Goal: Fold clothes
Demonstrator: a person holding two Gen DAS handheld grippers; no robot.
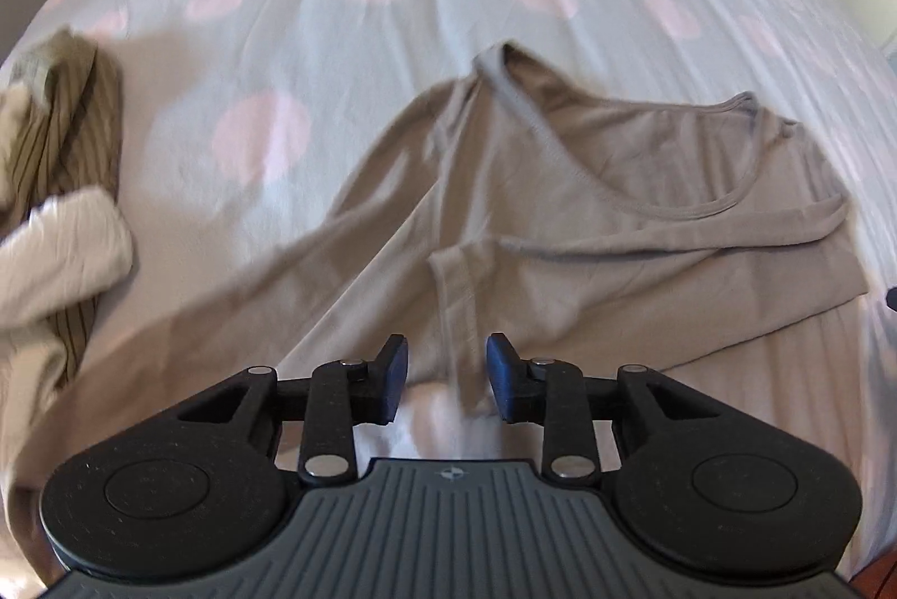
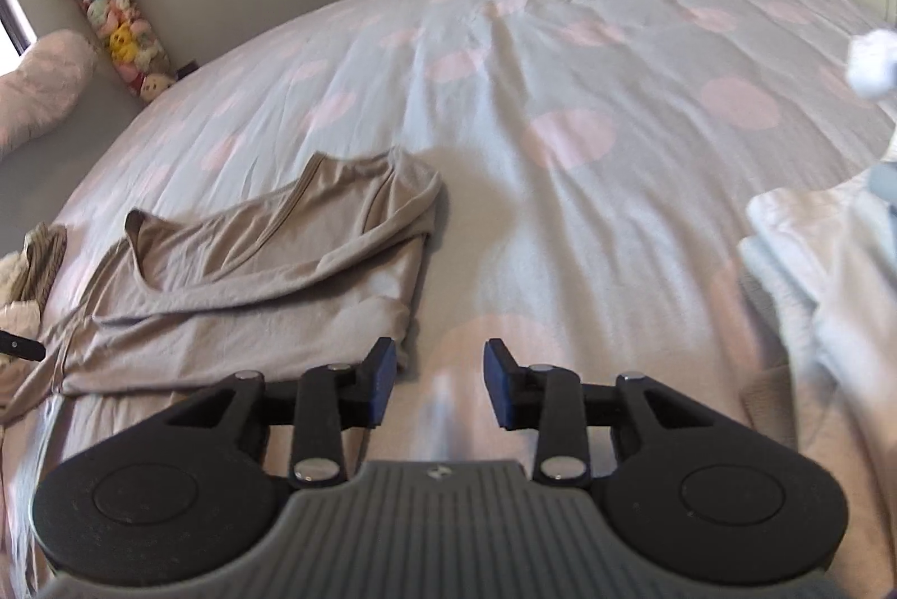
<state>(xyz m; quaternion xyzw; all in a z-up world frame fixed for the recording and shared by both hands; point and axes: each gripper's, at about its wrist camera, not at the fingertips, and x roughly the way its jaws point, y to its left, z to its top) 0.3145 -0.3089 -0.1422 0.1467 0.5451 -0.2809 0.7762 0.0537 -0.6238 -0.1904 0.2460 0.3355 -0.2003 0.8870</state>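
Note:
A taupe long-sleeved top (image 1: pixel 588 229) lies partly folded on the bed, neckline away from me, one sleeve trailing to the lower left. My left gripper (image 1: pixel 447 377) is open just at its near hem, a fold of the cloth lying between the jaws. In the right wrist view the same top (image 2: pixel 269 274) lies to the left. My right gripper (image 2: pixel 436 383) is open and empty over the bedsheet, just right of the top's near right corner.
The bed has a grey sheet with pink dots (image 1: pixel 392 38). A striped brown and cream pile of clothes (image 1: pixel 56 184) lies at the left. White folded clothes (image 2: pixel 830 274) lie at the right. A tube of plush toys (image 2: pixel 118 22) and a pink pillow (image 2: pixel 39 83) stand by the wall.

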